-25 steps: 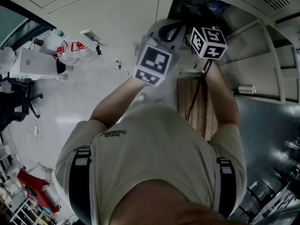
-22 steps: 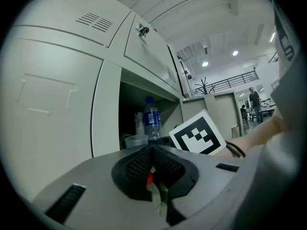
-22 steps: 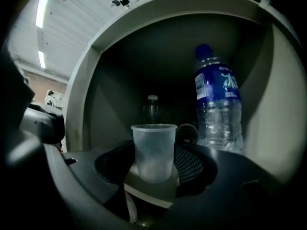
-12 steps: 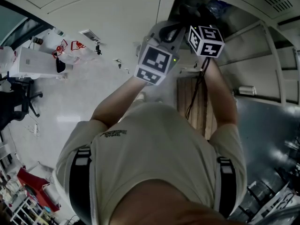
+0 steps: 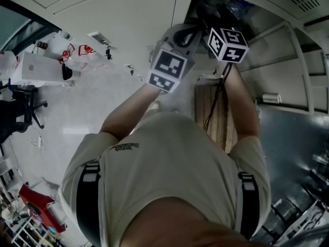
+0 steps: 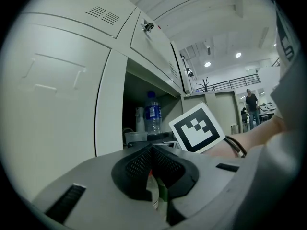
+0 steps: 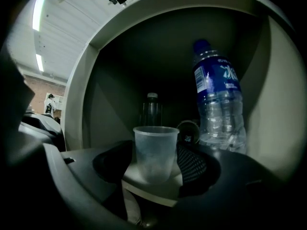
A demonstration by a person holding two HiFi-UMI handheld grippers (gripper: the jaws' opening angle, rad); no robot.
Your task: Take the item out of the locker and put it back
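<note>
Standing upright at the pale metal locker's (image 7: 79, 104) shelf edge, the translucent plastic cup (image 7: 154, 150) sits between the right tool's (image 7: 153, 164) opening jaws, a blue-labelled clear water bottle (image 7: 218, 99) behind; left tool (image 6: 152, 164) closed.

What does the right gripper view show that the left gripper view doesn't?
Only the right gripper view: a small dark bottle at the back, and the right gripper's jaws opening, the plastic cup between them. Only the left gripper view: closed locker doors, a faraway person, the left gripper's shut jaws. Both: the cup and the blue-labelled water bottle.
</note>
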